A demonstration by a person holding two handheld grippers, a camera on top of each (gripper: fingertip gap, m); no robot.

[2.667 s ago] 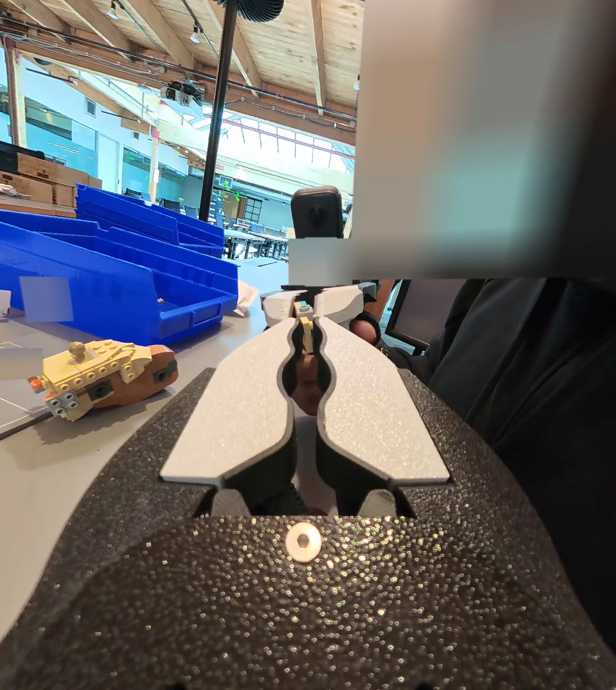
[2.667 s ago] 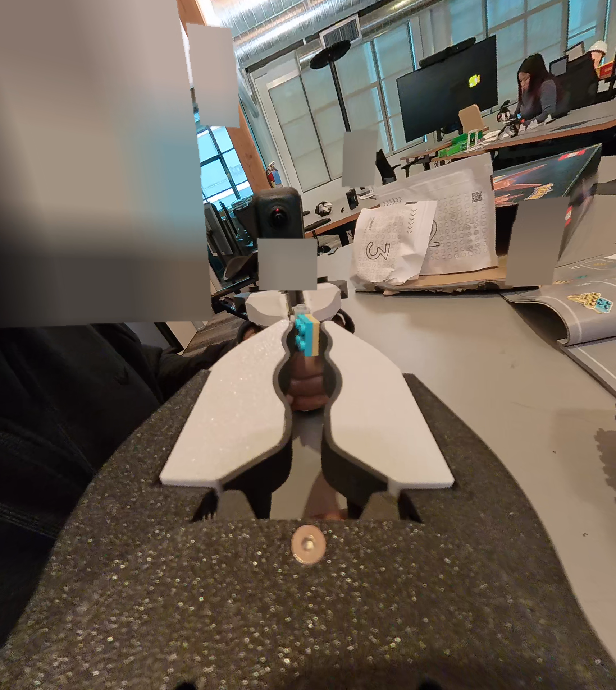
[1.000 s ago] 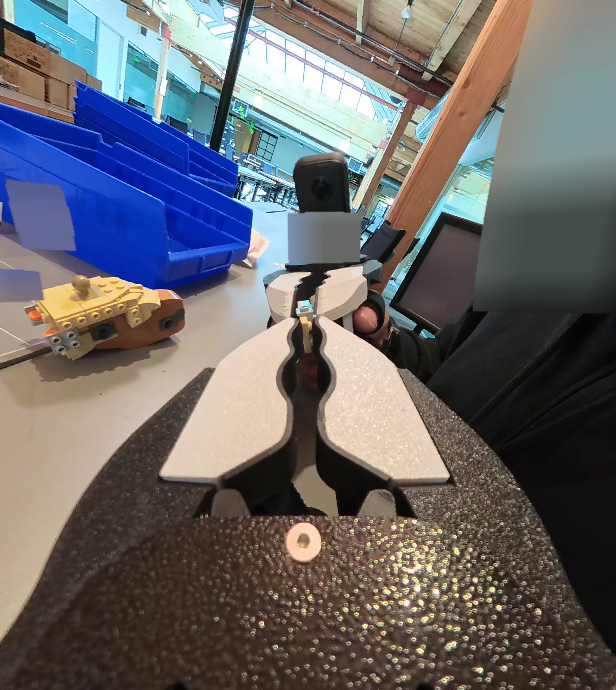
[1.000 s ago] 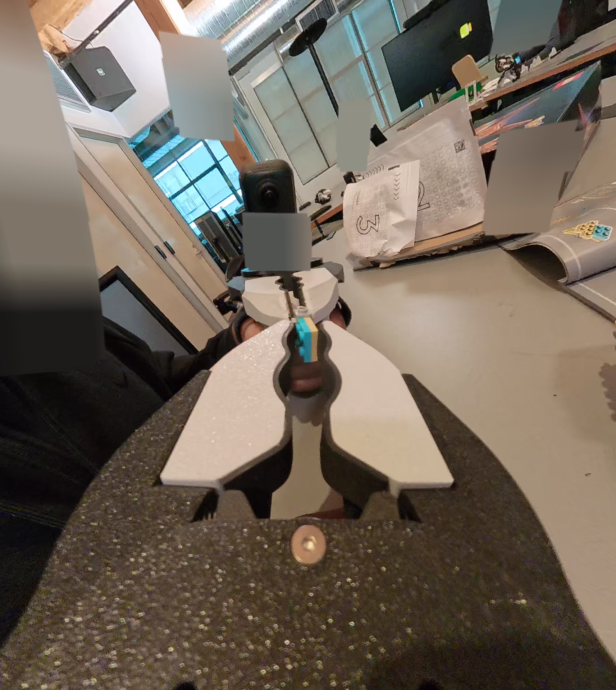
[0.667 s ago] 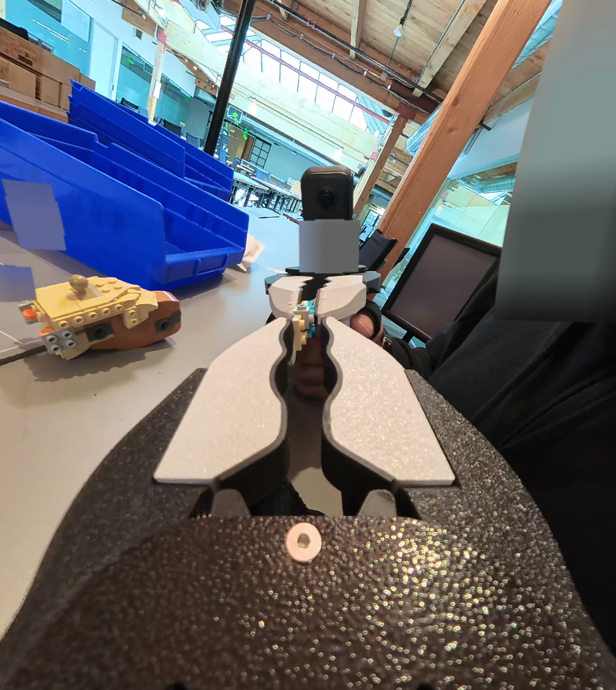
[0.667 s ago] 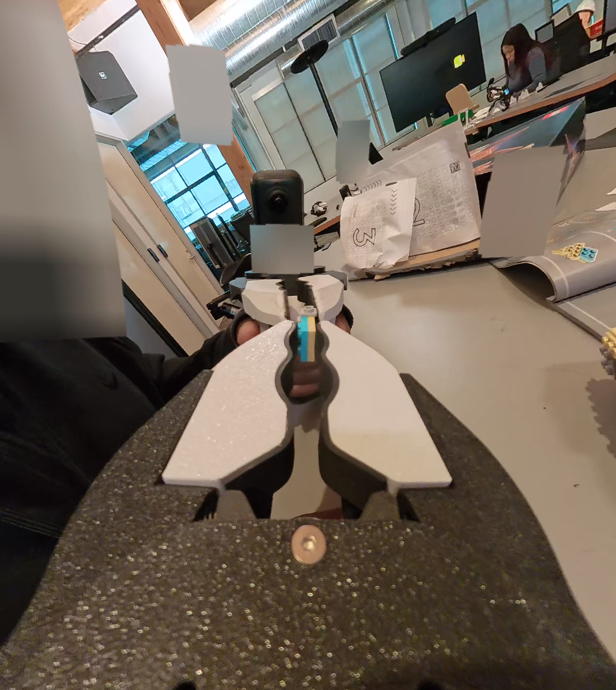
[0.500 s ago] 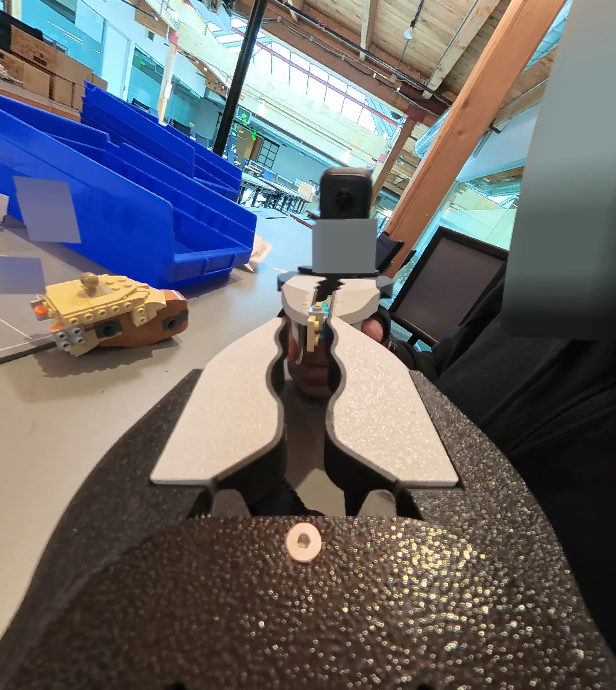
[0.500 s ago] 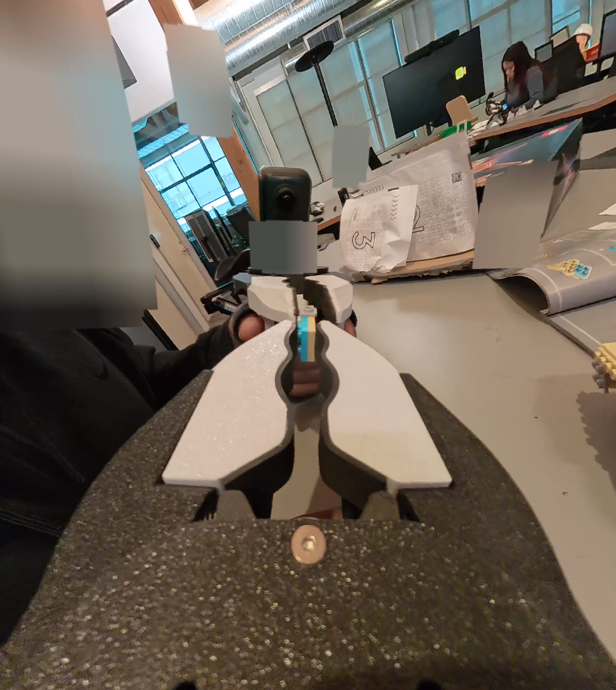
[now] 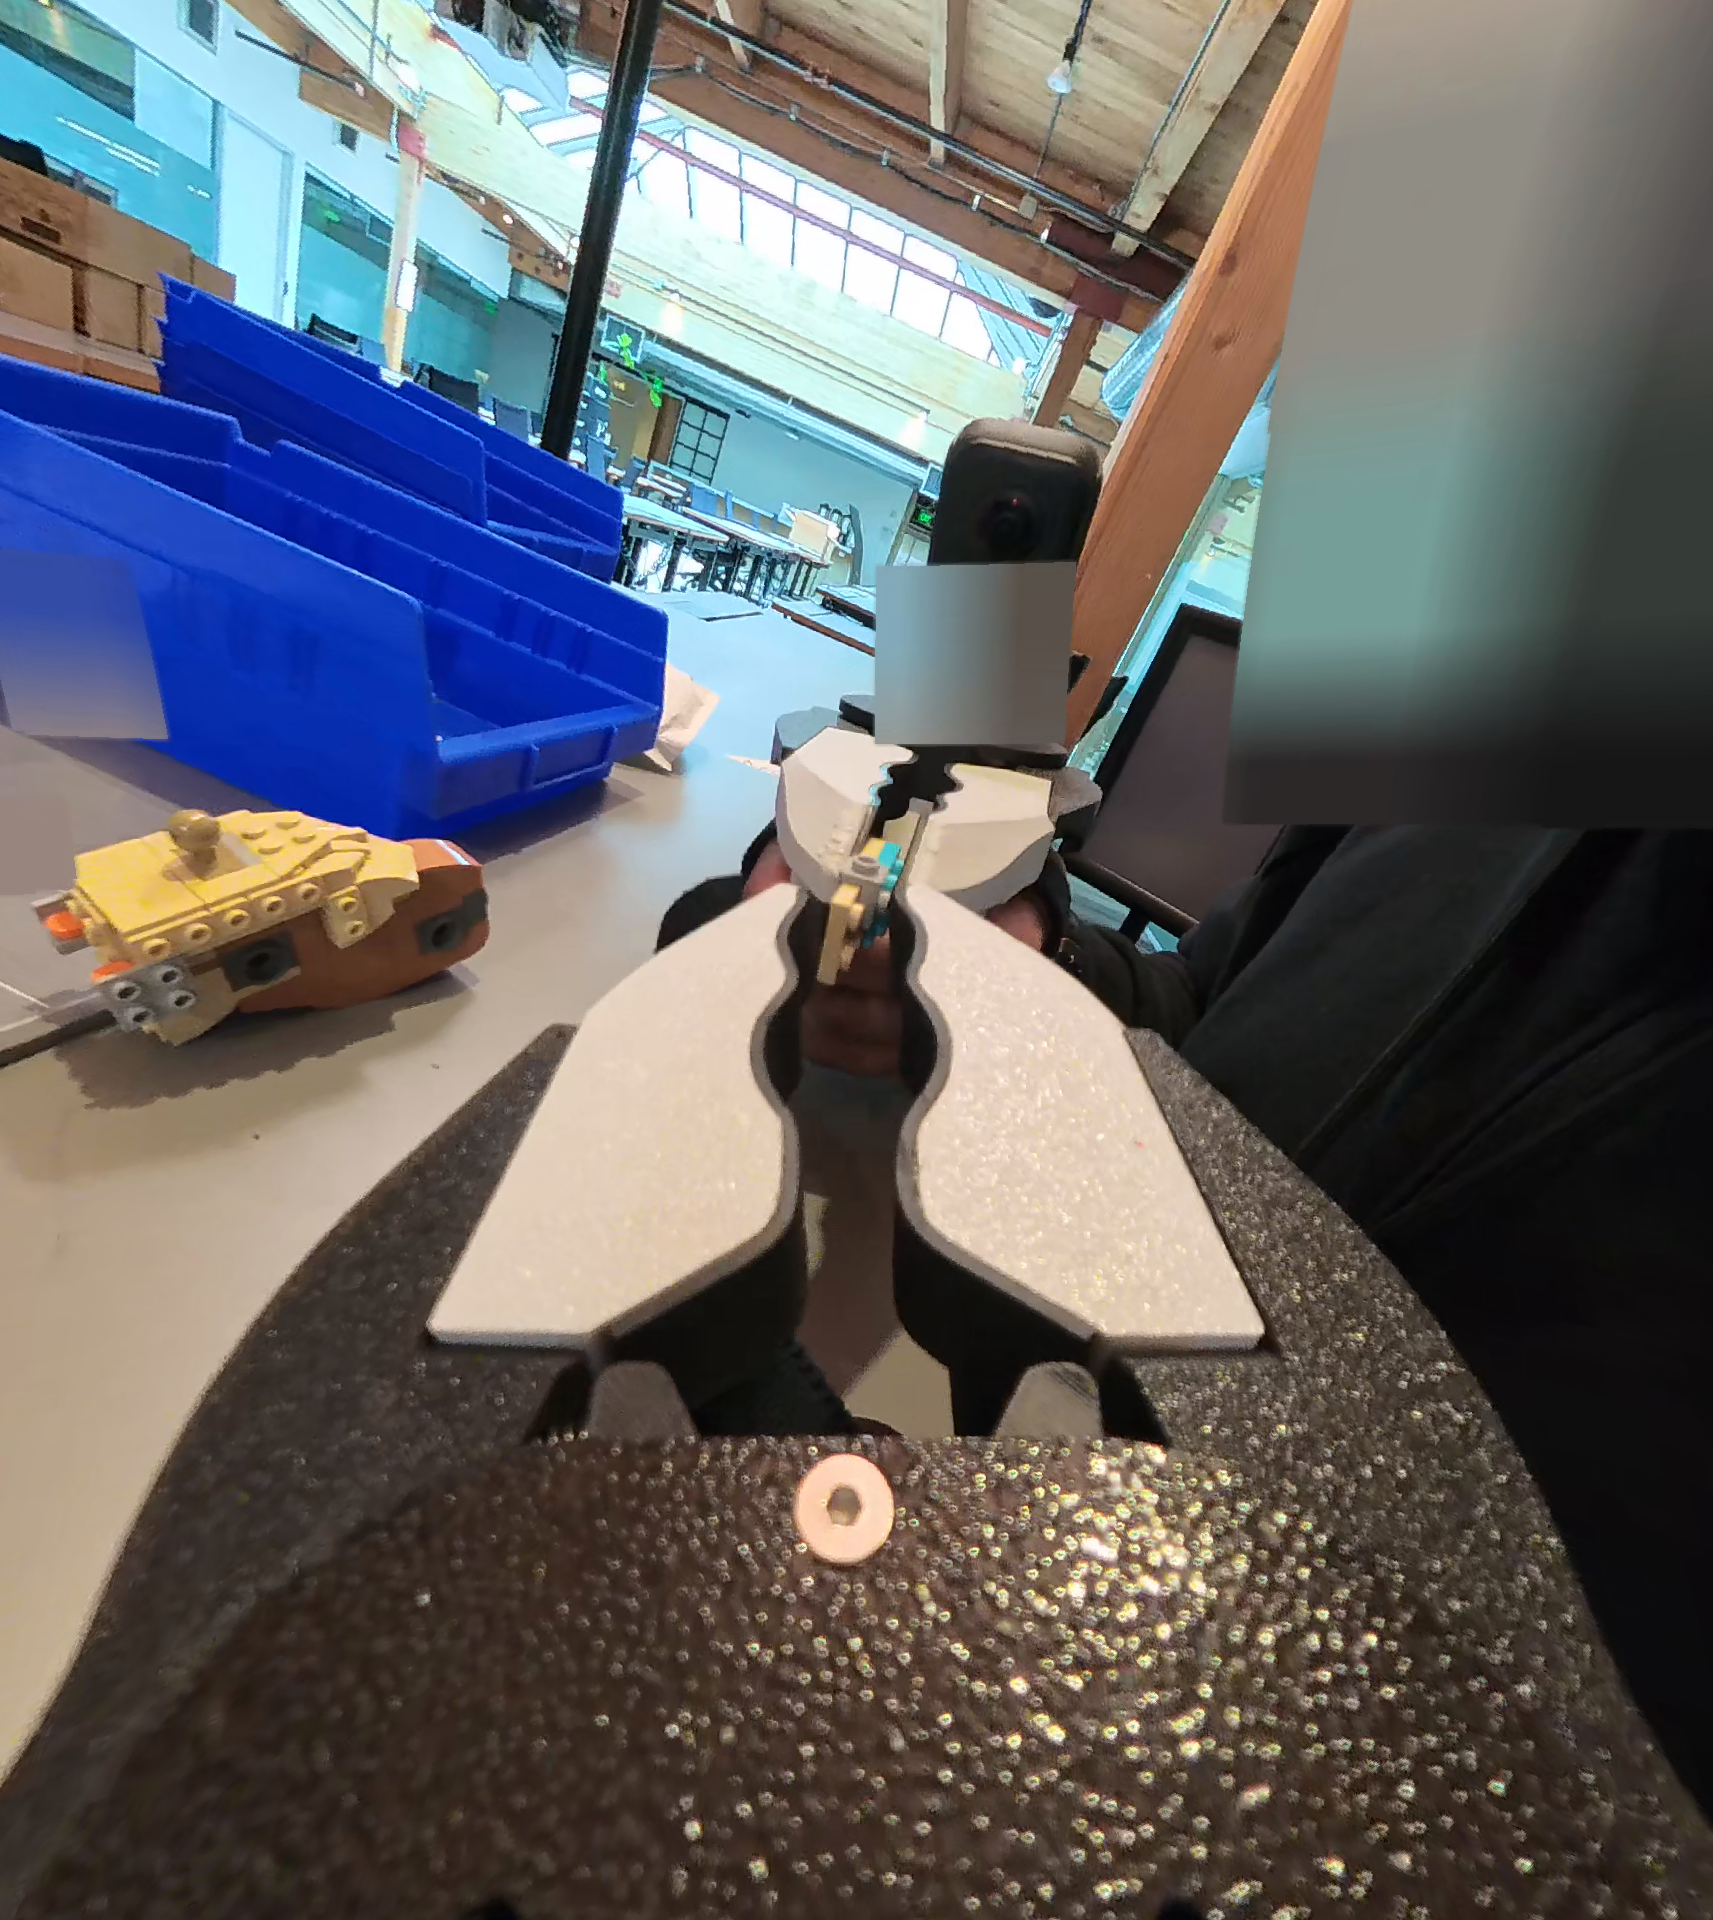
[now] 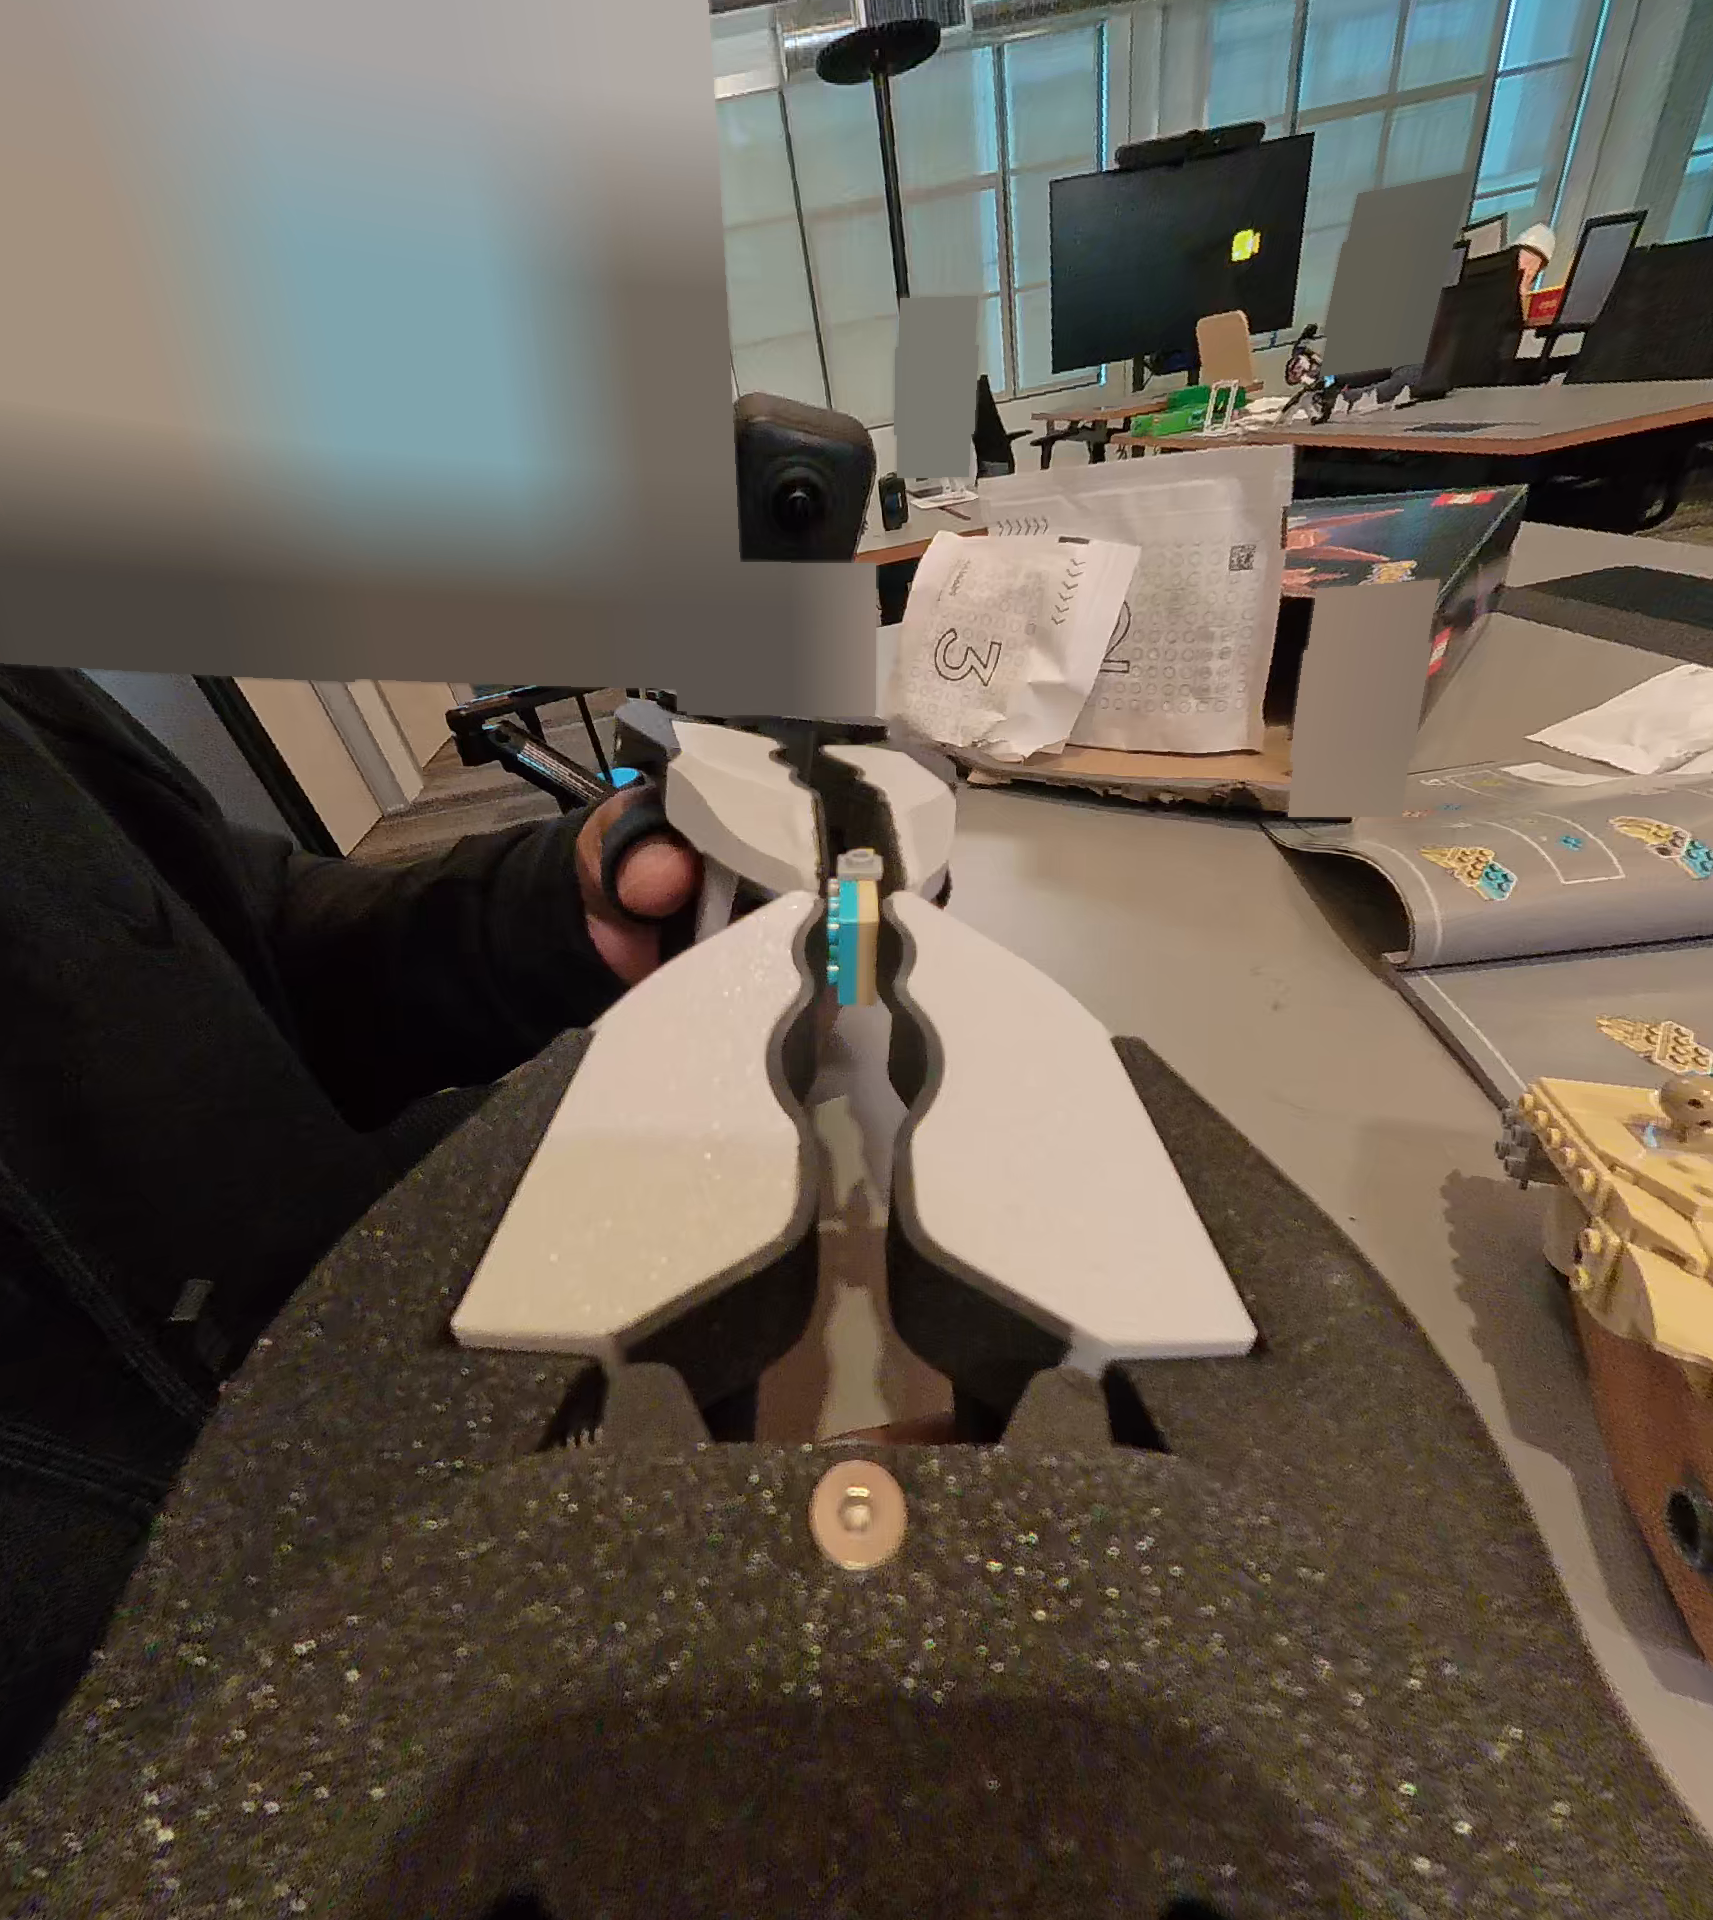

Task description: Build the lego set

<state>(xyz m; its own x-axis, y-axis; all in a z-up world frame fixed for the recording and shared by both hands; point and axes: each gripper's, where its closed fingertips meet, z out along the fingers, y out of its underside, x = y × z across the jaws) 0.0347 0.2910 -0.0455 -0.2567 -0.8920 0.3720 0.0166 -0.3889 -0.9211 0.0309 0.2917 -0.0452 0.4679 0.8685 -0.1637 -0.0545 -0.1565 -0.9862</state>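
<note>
The grey table [image 9: 208,1195] carries everything here, and places below are given from the half-built lego ship [image 9: 270,940] lying on it, a brown hull under a tan studded deck with a round knob on top. Behind the ship in the left wrist view stand stacked blue bins [image 9: 312,623]. In the right wrist view an open instruction booklet [image 10: 1558,873] lies just beyond the ship, and farther behind it sit a lego box [image 10: 1392,561] and 2 numbered paper bags [image 10: 1091,644]. A person in a dark sleeve [image 10: 395,935] sits on the side of the grippers away from the ship. The 2 grippers meet tip to tip in the air, well apart from the ship and toward the person. The left gripper [image 9: 852,925] has its jaws parted a little, with a small gap showing at the tips around the small tan and teal piece [image 9: 857,899]. The right gripper [image 10: 857,925] pinches that small tan and teal piece [image 10: 854,940] between its closed tips, a grey stud at the top of the piece.
</note>
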